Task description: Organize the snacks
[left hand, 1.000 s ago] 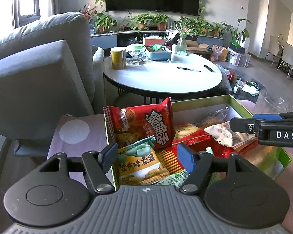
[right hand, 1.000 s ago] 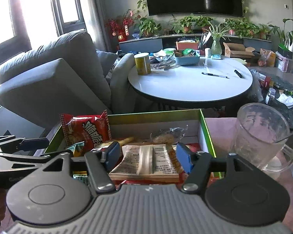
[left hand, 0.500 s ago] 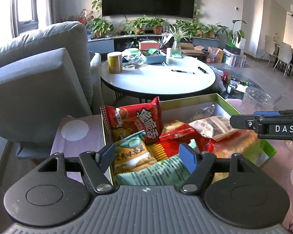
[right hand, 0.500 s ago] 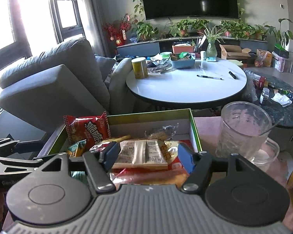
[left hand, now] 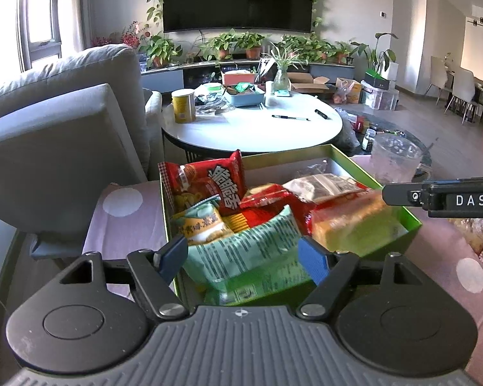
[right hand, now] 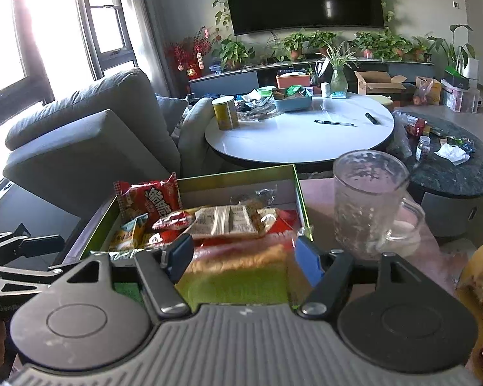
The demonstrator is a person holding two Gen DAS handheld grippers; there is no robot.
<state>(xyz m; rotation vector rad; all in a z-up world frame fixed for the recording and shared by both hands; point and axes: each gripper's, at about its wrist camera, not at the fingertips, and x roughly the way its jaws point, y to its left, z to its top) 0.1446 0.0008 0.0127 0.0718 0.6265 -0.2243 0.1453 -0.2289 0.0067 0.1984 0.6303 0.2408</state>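
A green box (left hand: 289,152) (right hand: 235,173) on a pink dotted cloth (left hand: 122,222) holds several snack packets. A red chip bag (left hand: 215,183) (right hand: 151,199) stands at its far left. A white printed packet (left hand: 328,183) (right hand: 225,222) lies on top. My left gripper (left hand: 243,259) hovers at the box's near end with its jaws opening. A mint-green packet (left hand: 248,251) lies in the box between its pads, which do not press on it. My right gripper (right hand: 243,259) (left hand: 386,194) stands open over a blurred orange-and-green packet (right hand: 238,263) (left hand: 354,222) at the near right corner.
A clear glass mug (right hand: 367,206) (left hand: 393,160) stands just right of the box. Behind it is a round white table (left hand: 257,128) with a yellow can, a tray and pens. A grey sofa (left hand: 64,128) fills the left. Something yellow (right hand: 479,267) sits at the right edge.
Both grippers have drawn back from the box, which now sits farther off. The mint-green and orange packets at its near end have come into view. The left jaws stand wider apart.
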